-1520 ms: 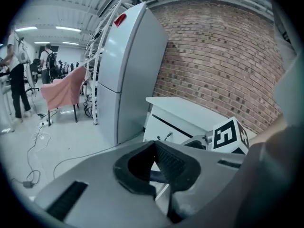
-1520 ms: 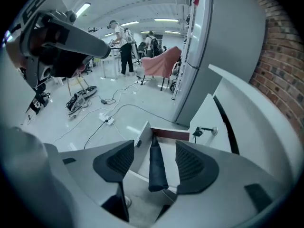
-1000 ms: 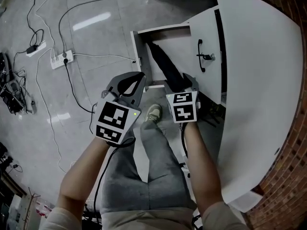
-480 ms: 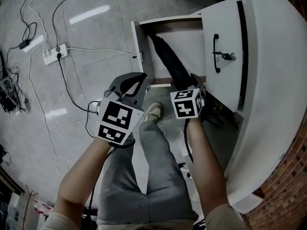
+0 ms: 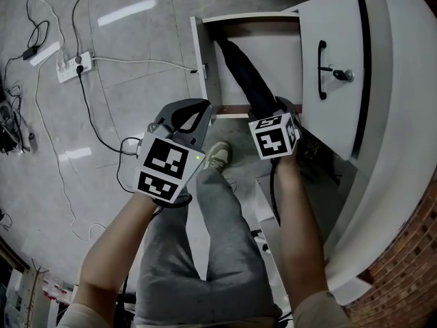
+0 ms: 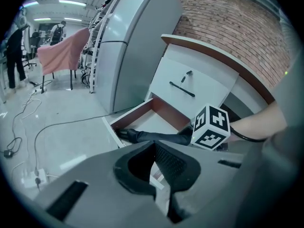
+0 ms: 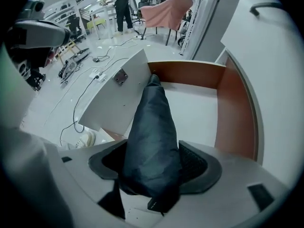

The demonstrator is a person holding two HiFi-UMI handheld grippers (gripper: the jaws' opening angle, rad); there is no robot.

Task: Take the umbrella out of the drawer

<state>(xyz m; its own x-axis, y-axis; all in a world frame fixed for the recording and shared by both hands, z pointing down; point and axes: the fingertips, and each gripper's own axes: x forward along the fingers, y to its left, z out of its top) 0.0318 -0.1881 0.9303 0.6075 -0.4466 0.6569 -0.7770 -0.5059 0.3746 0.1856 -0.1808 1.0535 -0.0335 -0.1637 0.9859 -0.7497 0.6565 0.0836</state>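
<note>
A folded black umbrella (image 5: 244,74) lies lengthwise in the open bottom drawer (image 5: 205,60), its tip toward the far wall. My right gripper (image 5: 271,106) points straight down over the umbrella's near end. In the right gripper view the umbrella (image 7: 152,127) stands between the jaws of my right gripper (image 7: 154,175), which are opening; a dark gap shows on the left side. My left gripper (image 5: 196,109) hangs left of the drawer's front, above the floor. Its tips (image 6: 154,146) meet with nothing between them. The left gripper view shows the umbrella (image 6: 152,137) and the right gripper's marker cube (image 6: 210,127).
A white front panel with a black handle and key (image 5: 330,70) stands right of the drawer under a curved white counter (image 5: 403,115). The person's shoe (image 5: 217,157) and grey trouser legs are below the drawer. A power strip (image 5: 72,65) and cables lie on the floor left.
Both grippers have sunk toward the drawer. The right one has closed in over the umbrella's near end, and the drawer now sits higher in the head view.
</note>
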